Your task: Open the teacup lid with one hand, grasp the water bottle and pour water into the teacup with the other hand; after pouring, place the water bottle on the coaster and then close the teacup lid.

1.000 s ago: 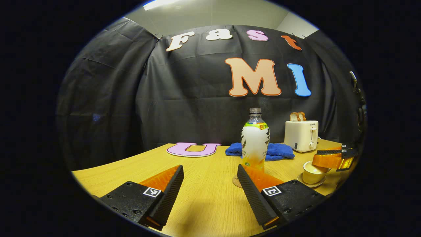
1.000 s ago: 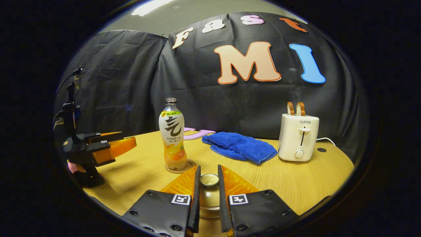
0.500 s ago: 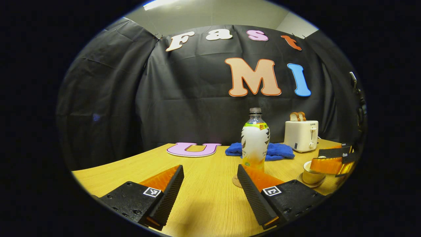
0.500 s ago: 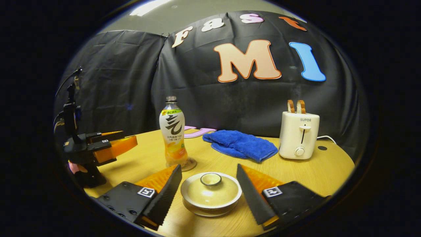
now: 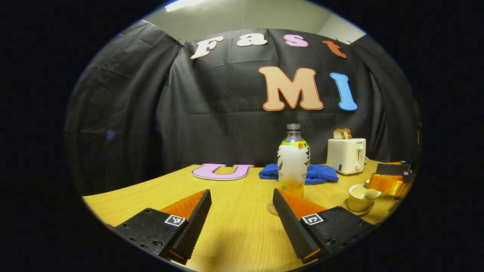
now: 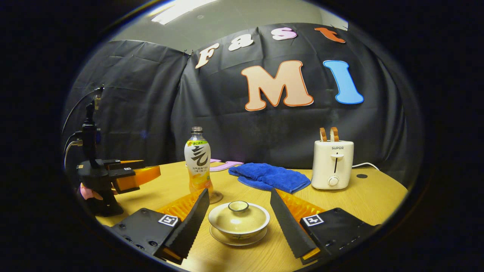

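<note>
Fingers on my left gripper (image 5: 242, 223) stand wide apart and hold nothing, low over the wooden table (image 5: 234, 234). Just ahead of its right finger the water bottle (image 5: 293, 161) stands upright on the coaster (image 5: 270, 208), so I judge the pouring and the set-down are finished. That hand needs only to stay clear of the bottle; a nudge would tip something that tall.

Moving right, the teacup (image 6: 239, 218) sits on its saucer (image 6: 238, 238) with the lid (image 6: 239, 213) seated on top, its knob ring upward. My right gripper (image 6: 239, 221) has its fingers spread wide on either side of the cup, touching neither lid nor bowl as far as I can see.

I judge the lid is closed and the step in hand is the release and retreat. To do it well I would keep the spread as it is and draw straight back and up along the fingers' own line, so neither inner face drags the lid rim or shoves the saucer. Sideways drift is the risk, since the lid only rests there.

Beyond the cup lie a blue cloth (image 6: 270, 176) and a toaster (image 6: 332, 165), well apart from my path.
</note>
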